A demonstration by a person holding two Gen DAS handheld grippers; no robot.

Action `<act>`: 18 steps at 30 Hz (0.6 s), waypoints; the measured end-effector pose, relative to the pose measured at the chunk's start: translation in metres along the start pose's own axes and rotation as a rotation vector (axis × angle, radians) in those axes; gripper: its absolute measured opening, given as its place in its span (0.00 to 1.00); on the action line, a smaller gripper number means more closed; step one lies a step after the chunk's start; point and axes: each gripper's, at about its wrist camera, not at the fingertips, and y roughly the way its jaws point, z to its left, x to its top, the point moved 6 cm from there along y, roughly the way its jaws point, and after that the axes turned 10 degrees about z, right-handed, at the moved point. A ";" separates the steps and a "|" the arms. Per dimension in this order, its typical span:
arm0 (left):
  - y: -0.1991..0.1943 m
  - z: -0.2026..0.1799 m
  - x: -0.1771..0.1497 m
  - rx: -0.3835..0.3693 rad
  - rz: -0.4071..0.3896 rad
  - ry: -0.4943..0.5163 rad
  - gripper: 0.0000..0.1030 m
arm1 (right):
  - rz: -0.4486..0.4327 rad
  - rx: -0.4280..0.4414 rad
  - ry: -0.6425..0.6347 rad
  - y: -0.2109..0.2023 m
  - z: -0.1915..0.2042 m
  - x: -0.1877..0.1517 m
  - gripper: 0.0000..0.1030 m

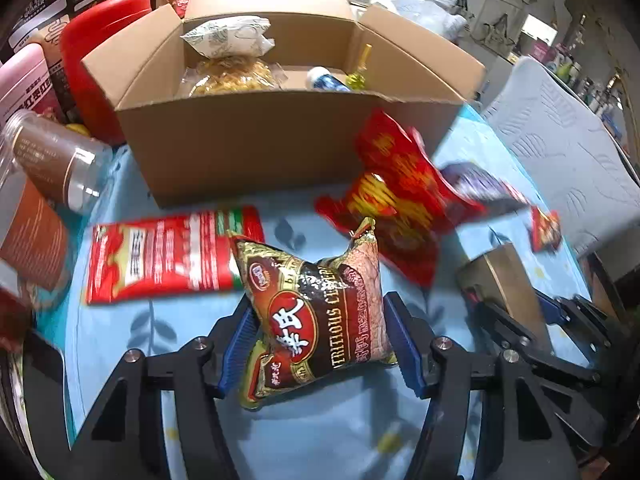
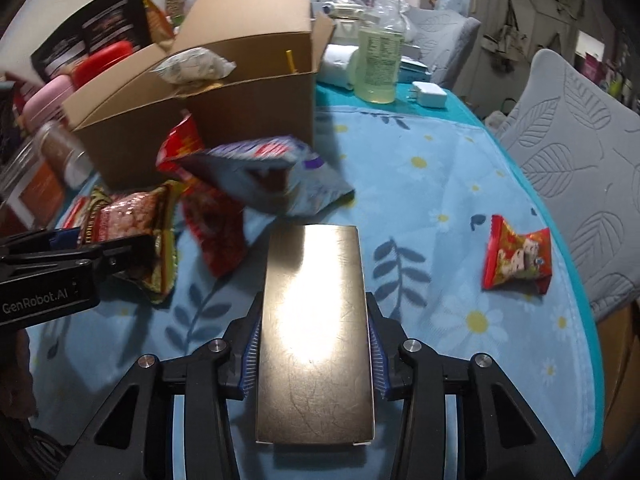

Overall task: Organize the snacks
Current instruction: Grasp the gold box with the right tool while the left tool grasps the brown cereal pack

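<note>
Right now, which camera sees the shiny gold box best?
The right wrist view: the shiny gold box fills the middle, clamped between the right gripper fingers. The left wrist view catches only a blurry corner of it at the right edge.

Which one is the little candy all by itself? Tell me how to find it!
Start at the big cardboard box on the blue flowery tablecloth. Go away from the heap of bags in front of it, toward the grey leaf-patterned cushion. There, near the cloth's edge, lies a small red candy packet, alone and far smaller than the other bags.
</note>
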 end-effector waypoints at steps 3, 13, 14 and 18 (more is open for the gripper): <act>-0.004 -0.010 -0.018 -0.014 0.022 0.041 0.60 | 0.005 0.011 -0.025 -0.005 0.007 -0.011 0.42; -0.018 -0.012 -0.053 -0.041 0.057 0.042 0.60 | 0.014 0.061 -0.092 -0.017 0.026 -0.039 0.42; -0.016 -0.010 -0.054 -0.036 0.060 0.036 0.61 | 0.018 0.073 -0.095 -0.018 0.027 -0.041 0.42; -0.007 -0.007 -0.055 -0.032 0.074 0.007 0.71 | 0.007 0.083 -0.102 -0.018 0.030 -0.045 0.43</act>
